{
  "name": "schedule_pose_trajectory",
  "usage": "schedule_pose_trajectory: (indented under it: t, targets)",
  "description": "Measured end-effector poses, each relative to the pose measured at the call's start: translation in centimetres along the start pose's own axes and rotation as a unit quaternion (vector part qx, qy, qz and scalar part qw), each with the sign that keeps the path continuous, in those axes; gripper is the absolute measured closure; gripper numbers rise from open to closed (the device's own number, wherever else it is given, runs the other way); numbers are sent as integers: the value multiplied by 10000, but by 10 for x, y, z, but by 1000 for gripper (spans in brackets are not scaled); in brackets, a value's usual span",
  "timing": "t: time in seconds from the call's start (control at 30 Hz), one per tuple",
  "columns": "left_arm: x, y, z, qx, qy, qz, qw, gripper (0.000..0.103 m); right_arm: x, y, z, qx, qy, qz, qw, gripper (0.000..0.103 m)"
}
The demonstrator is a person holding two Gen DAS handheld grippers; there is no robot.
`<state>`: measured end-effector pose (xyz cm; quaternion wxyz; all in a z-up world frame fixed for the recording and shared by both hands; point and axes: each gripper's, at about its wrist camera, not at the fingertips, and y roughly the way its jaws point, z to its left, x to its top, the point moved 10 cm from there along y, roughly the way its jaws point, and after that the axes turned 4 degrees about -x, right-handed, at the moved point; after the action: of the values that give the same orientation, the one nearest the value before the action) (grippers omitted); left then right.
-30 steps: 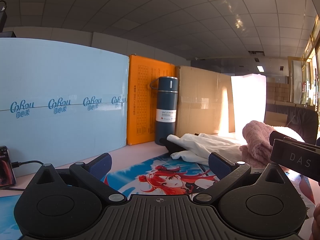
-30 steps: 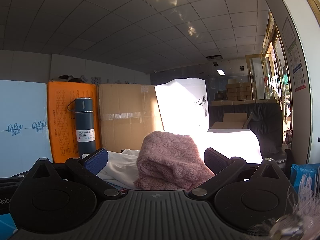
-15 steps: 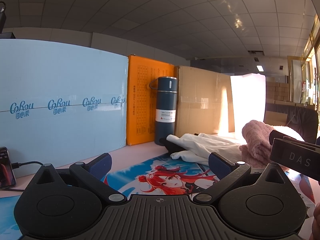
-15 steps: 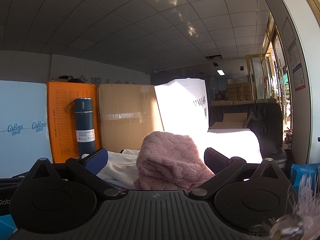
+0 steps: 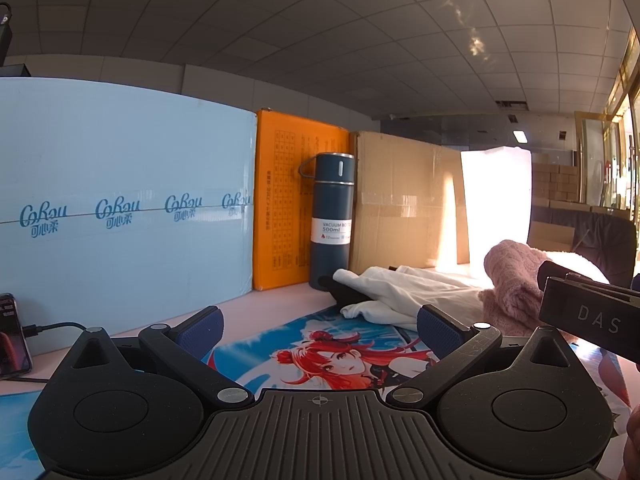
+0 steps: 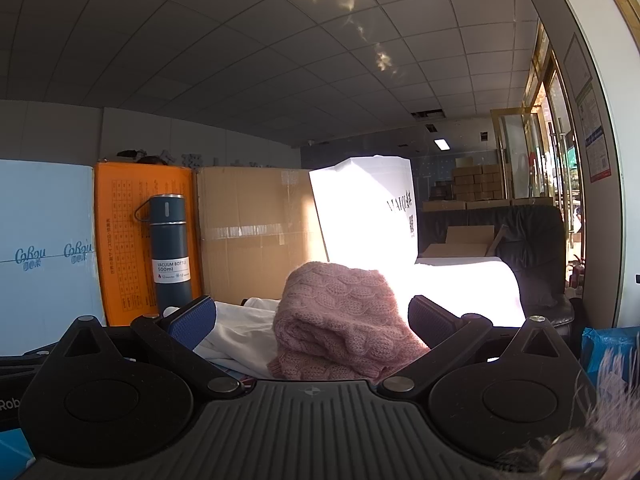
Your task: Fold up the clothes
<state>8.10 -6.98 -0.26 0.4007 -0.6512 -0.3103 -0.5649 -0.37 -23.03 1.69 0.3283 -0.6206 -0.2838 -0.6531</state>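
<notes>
A folded pink knit sweater [image 6: 344, 320] lies on the table just ahead of my right gripper [image 6: 312, 318], which is open and empty, its blue-padded fingers on either side of the sweater. A crumpled white garment [image 5: 404, 292] lies left of the sweater [image 5: 512, 276] and shows in both views [image 6: 244, 320]. My left gripper [image 5: 320, 326] is open and empty, low over an anime-print mat [image 5: 340, 356], short of the white garment. The right gripper's body [image 5: 588, 320] shows at the right edge of the left wrist view.
A dark blue vacuum bottle [image 5: 331, 220] stands behind the clothes against an orange box [image 5: 284, 208], a cardboard box [image 5: 404, 204] and a light blue box [image 5: 120, 208]. A white bag [image 6: 368, 216] stands at the back right. A phone with a cable [image 5: 12, 336] lies at far left.
</notes>
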Motion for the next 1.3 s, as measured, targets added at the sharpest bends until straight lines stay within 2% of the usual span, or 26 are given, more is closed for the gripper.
schedule_pose_trajectory:
  t: [1.3]
  targets:
    - [0,0,0,-15,22,4,10000,0,-1,2,1,21,-7,10,10000,0]
